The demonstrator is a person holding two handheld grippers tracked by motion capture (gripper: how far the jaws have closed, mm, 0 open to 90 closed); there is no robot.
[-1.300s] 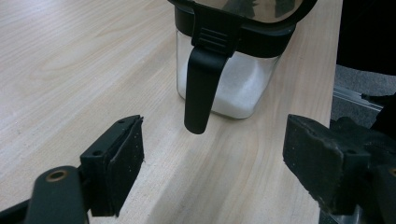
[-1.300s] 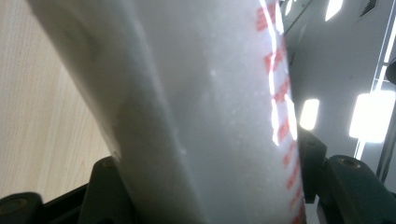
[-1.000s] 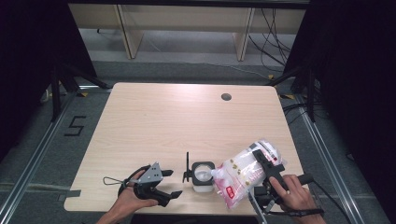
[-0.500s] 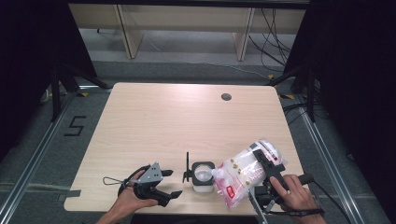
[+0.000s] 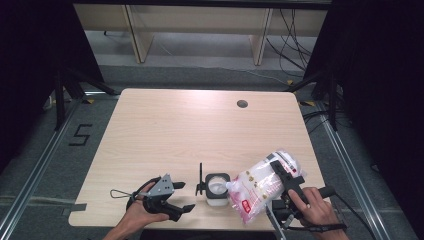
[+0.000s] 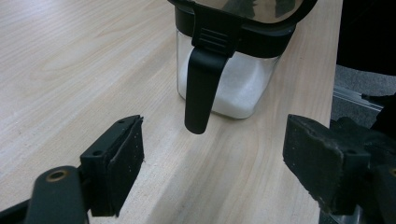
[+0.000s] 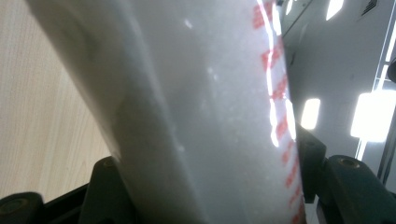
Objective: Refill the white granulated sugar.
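The bag (image 7: 196,107) between the jaws blurs up close, its red print unreadable. The jar's (image 6: 233,60) lid runs off the top edge beyond the fingers.

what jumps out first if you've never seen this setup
The clear refill bag of white grains, clamped in the right gripper near the table's front edge, tipped toward the small square jar. The jar is part-filled with white grains, lid flipped up, and the left gripper waits open beside it.
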